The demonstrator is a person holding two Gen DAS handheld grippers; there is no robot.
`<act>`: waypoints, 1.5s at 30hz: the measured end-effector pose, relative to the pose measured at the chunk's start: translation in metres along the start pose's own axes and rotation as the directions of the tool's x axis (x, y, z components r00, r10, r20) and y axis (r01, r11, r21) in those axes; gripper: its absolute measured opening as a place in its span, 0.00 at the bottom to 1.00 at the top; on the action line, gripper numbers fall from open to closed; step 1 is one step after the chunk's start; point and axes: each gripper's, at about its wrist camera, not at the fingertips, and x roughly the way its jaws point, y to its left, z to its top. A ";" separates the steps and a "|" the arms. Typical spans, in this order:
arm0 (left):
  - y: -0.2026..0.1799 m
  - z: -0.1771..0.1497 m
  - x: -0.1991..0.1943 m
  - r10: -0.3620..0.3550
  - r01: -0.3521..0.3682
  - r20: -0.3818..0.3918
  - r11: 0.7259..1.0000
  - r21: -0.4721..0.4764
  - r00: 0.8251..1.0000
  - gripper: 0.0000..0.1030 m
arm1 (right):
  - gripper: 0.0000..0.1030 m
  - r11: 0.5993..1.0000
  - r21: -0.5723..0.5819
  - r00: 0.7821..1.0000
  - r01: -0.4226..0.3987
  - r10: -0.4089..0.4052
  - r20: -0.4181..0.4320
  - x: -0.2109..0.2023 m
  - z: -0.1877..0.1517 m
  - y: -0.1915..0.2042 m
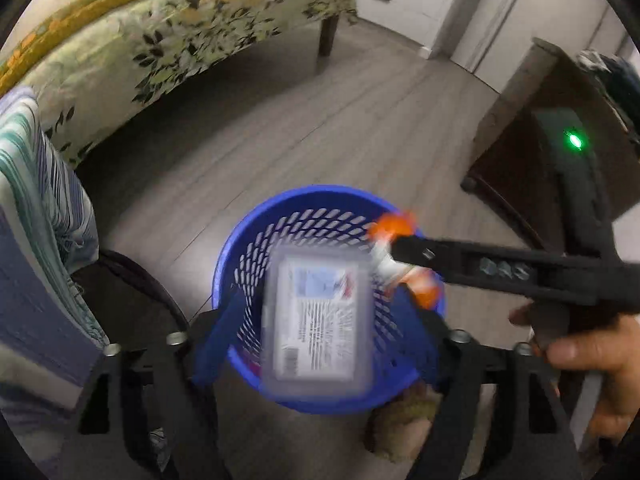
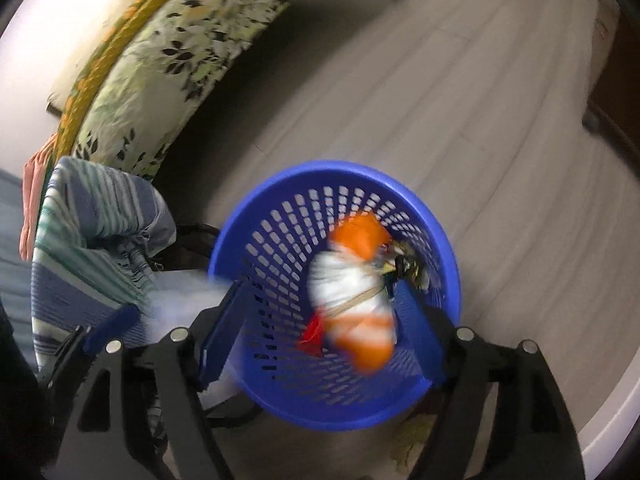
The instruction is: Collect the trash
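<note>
Grey plank floor [image 1: 320, 120]; floral-covered bed [image 1: 160, 40] at 11 o'clock; striped cloth [image 2: 92, 232] at 9 o'clock. Blue perforated basket [image 1: 304, 208] on floor, centre. Left tool [image 1: 316, 312]: blue fingers spread wide, blurred grey labelled box [image 1: 318, 316] between them above basket. Right tool [image 2: 320, 320]: fingers spread wide, orange-and-white wrapper [image 2: 352, 292] between them over basket; contact unclear through blur.

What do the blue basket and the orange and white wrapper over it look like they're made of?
The blue basket looks like moulded plastic with a smooth, slightly glossy finish: its colour is uniform and its wall has regular slots. The orange and white wrapper seems to be thin plastic film or foil, crumpled and faintly shiny, though motion blur leaves that uncertain.
</note>
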 end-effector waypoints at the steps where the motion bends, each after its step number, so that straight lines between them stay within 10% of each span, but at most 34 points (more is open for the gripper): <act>1: 0.002 0.001 0.000 -0.003 0.003 0.006 1.000 -0.008 1.000 0.77 | 0.75 1.000 0.010 1.000 0.017 -0.017 0.001 -0.001 -0.001 -0.001; 7: -0.004 -0.007 -0.042 0.032 -0.031 0.109 0.999 -0.010 0.994 0.89 | 0.95 0.994 0.007 0.991 0.107 -0.107 0.076 -0.032 -0.010 0.002; 14: -0.029 -0.037 -0.125 0.054 -0.061 0.278 0.998 0.014 0.959 0.95 | 0.96 0.962 -0.078 0.952 0.261 -0.243 0.186 -0.097 -0.040 0.024; 21: -0.047 -0.072 -0.168 0.104 -0.130 0.311 0.990 0.062 0.945 0.95 | 0.96 0.931 -0.158 0.867 0.328 -0.230 0.443 -0.177 -0.107 0.061; 29: -0.051 -0.085 -0.196 0.135 -0.161 0.374 0.986 0.040 0.918 0.95 | 0.95 0.959 -0.171 0.880 0.227 -0.127 0.459 -0.198 -0.136 0.060; 45: -0.039 -0.089 -0.178 0.177 -0.182 0.226 0.983 0.004 0.958 0.95 | 0.95 0.929 -0.193 0.884 0.316 -0.214 0.416 -0.201 -0.178 0.078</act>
